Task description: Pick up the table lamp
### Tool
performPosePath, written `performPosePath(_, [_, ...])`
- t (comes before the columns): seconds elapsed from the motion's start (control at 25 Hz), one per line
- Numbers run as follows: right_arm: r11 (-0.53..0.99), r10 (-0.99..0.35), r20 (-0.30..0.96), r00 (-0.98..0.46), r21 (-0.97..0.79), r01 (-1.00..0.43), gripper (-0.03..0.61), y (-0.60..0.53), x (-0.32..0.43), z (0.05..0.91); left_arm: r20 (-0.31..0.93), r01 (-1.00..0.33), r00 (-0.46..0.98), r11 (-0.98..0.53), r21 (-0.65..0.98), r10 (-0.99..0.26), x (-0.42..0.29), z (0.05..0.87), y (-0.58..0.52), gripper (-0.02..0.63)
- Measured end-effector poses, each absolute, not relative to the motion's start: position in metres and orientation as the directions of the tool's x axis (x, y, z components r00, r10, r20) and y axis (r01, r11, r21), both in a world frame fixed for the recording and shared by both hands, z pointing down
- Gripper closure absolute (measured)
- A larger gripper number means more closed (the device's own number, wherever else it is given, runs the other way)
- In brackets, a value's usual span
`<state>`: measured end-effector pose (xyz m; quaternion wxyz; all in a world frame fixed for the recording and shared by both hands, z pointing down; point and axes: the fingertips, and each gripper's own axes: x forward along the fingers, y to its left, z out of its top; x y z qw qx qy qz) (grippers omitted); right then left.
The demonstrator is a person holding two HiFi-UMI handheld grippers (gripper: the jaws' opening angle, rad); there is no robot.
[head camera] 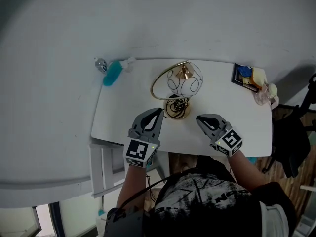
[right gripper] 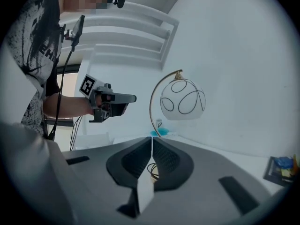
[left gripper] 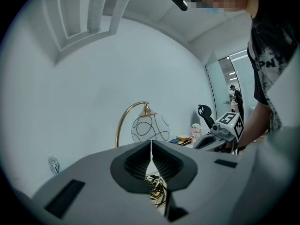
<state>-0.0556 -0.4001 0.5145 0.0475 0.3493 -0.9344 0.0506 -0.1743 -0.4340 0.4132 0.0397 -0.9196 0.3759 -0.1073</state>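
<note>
Evidently unstarted: table lamp stood untouched on the white desk, while left claw and right claw, both closed tight and empty, flanked it, with grasp and lift outstanding.

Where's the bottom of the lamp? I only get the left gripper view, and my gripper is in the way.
Observer: The table lamp has a round gold base on the white table, close beside your left gripper.
Operator: Is my other gripper open?
Observer: No. The right gripper has its fingers shut, with nothing between them.
Operator: Anything next to that bottle?
Observer: Yes, a teal object lies right beside the bottle.
</note>
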Motion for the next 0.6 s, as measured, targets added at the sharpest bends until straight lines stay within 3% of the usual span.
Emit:
performPosePath(0.16, [0.767,-0.622,0.155,-0.768,-0.080,-0.637,0.557,-0.414,-0.057,0.531,0.157,-0.700,0.660,-0.677,-0.228,-0.735,-0.176,0.401,-0.451,0.594])
performPosePath(0.28, [0.766,-0.616,0.186,-0.765,-0.084,-0.637,0.550,-0.427,-0.057,0.542,0.177,-0.724,0.621,-0.646,-0.242,-0.763,-0.182,0.401,-0.464,0.516])
performPosePath(0.6, [0.753,-0.614,0.239,-0.752,-0.108,-0.649,0.439,-0.462,-0.058,0.576,0.183,-0.738,0.554,-0.581,-0.342,-0.812,-0.185,0.382,-0.501,0.430])
